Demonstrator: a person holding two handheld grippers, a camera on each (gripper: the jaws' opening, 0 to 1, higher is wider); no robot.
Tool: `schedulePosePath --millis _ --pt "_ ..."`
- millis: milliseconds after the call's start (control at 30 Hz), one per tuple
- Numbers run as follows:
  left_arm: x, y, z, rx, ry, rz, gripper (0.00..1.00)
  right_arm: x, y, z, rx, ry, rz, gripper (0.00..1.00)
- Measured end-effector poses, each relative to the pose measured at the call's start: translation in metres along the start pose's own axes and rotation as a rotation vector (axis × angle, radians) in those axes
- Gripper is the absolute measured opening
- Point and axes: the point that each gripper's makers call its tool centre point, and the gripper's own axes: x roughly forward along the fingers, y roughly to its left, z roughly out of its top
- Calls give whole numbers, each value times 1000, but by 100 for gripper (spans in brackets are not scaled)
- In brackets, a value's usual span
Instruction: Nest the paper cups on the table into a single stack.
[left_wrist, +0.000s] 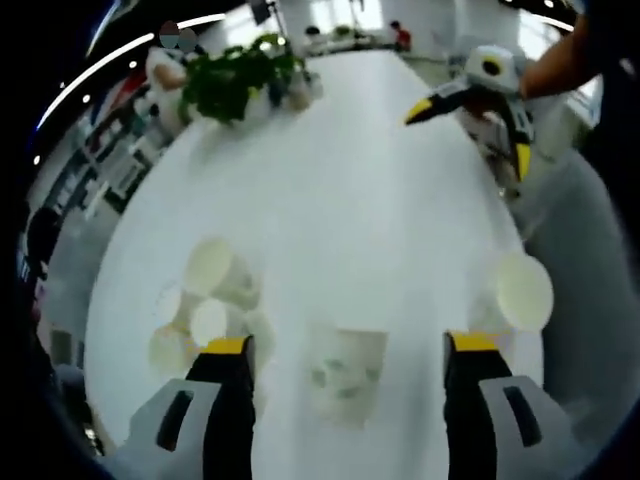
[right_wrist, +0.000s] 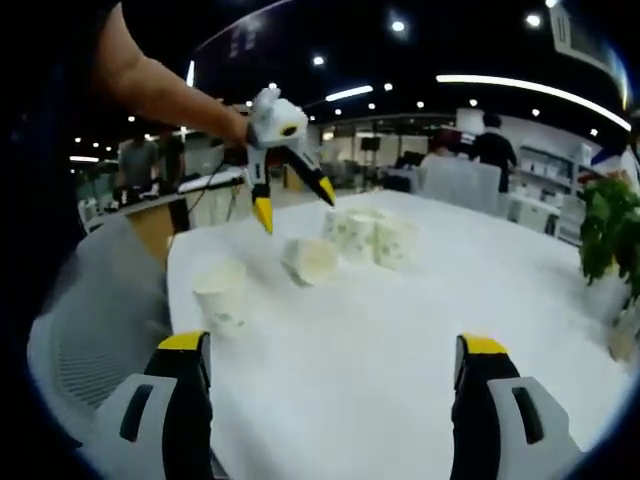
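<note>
1. Hovering wide-jawed and empty, the left gripper (left_wrist: 348, 345) brackets a patterned cup (left_wrist: 347, 375) on the table (left_wrist: 350, 180).
2. Centre on that cup, then close gently; paper crushes easily.
3. Left of that cup sits a cup cluster (left_wrist: 208, 305); right of it, a lone cup (left_wrist: 522, 290).
4. Beyond, the right gripper (left_wrist: 470, 130) hangs open and empty, clear of the cups.

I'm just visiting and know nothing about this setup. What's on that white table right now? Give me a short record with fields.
Surface: long white table
Cups: several paper cups, unstacked; a cluster, one cup on its side, one cup apart near the edge
Left gripper: open, jaws either side of the tipped cup, holding nothing
Right gripper: open, holding nothing, above bare table
Other: potted plant at the far end
Stack: not yet started
</note>
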Motion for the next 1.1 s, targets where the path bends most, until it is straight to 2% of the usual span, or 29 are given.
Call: schedulePosePath --millis 67,267,467,633,800,1100 --pt "8 2 -7 11 28 1 74 -1 0 0 5 3 1 100" --pt "20 3 -10 -4 43 -23 70 -2 -2 0 20 -2 -1 100" --pt "38 4 -24 -5 100 -39 65 0 -1 0 14 6 10 100" --pt "54 6 -26 -16 119 -39 61 -1 -2 1 12 10 15 99" --pt "61 4 -30 -7 137 -55 54 -5 -6 1 24 3 4 99" --pt "64 -2 -44 -21 200 -70 51 -5 -6 -1 38 4 0 99"
